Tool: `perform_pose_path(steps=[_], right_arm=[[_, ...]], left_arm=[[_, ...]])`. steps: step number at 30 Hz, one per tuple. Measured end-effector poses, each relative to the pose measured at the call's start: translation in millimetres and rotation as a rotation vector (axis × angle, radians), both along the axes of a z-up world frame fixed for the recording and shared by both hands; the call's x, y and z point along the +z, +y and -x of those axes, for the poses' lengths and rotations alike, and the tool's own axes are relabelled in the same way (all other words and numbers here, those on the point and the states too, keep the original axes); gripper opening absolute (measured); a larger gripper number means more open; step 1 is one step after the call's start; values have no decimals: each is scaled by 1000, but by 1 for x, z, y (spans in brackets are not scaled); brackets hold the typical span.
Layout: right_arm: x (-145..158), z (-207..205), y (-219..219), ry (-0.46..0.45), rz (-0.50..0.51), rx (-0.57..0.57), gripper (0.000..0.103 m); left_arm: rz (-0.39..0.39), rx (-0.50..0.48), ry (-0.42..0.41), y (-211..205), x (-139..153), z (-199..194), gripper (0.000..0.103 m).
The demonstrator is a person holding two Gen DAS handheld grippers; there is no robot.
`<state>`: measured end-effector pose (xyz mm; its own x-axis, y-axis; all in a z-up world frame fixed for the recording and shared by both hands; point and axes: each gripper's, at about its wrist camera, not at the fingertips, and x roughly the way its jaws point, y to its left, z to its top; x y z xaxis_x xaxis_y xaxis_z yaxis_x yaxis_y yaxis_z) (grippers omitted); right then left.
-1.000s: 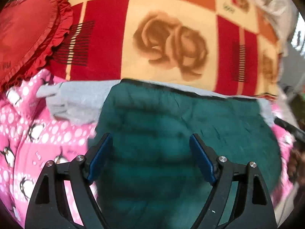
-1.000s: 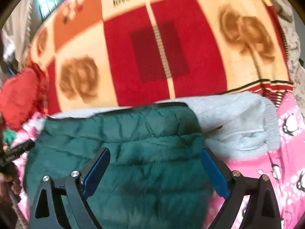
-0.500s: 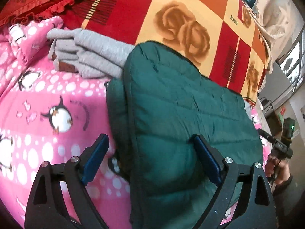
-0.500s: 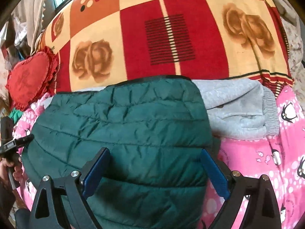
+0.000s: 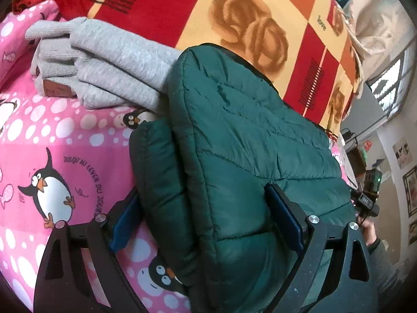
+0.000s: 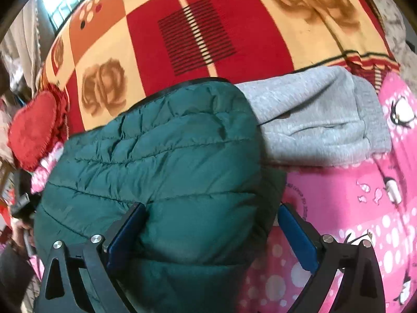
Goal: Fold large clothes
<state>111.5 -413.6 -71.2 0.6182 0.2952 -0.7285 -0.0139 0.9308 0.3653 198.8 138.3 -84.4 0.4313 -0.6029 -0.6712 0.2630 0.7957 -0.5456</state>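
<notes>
The folded green puffer jacket (image 5: 247,156) lies on the pink penguin sheet (image 5: 52,156), overlapping folded grey clothes (image 5: 109,60). The left gripper (image 5: 206,216) straddles its left edge, jaws spread. The right gripper (image 6: 211,232) straddles its right edge, jaws opening.

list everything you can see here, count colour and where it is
puffer jacket: 1, dark green, folded on the pink sheet, between both grippers' fingers
grey garment: 1, light grey, folded, behind the jacket and partly under it
penguin sheet: 1, pink, white dots, under the clothes
rose blanket: 1, red, orange and cream, behind the clothes
heart cushion: 1, red, frilled, far end
left gripper: 1, black, blue pads, straddling the jacket's edge
right gripper: 1, black, blue pads, jaws opening around the jacket's corner
</notes>
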Motion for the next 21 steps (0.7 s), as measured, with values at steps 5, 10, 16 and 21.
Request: perform_pose_path(steps=[5,10,16,21], right_arm=[[-10,-2,-17,2,-34,-20,103],[-41,-12,-35,43,-230,13,103],[-47,-22,-41,-4,-369,95,103],[-41,-10,-35,-126,-368,152,77]], left_arm=[[-6,8,-28,1,-2,3,93],[-34,34,-55,-1,-3,7,93],[-37,68,-73,2,-5,13,93],[-21,69,-72,4,-6,12,93]])
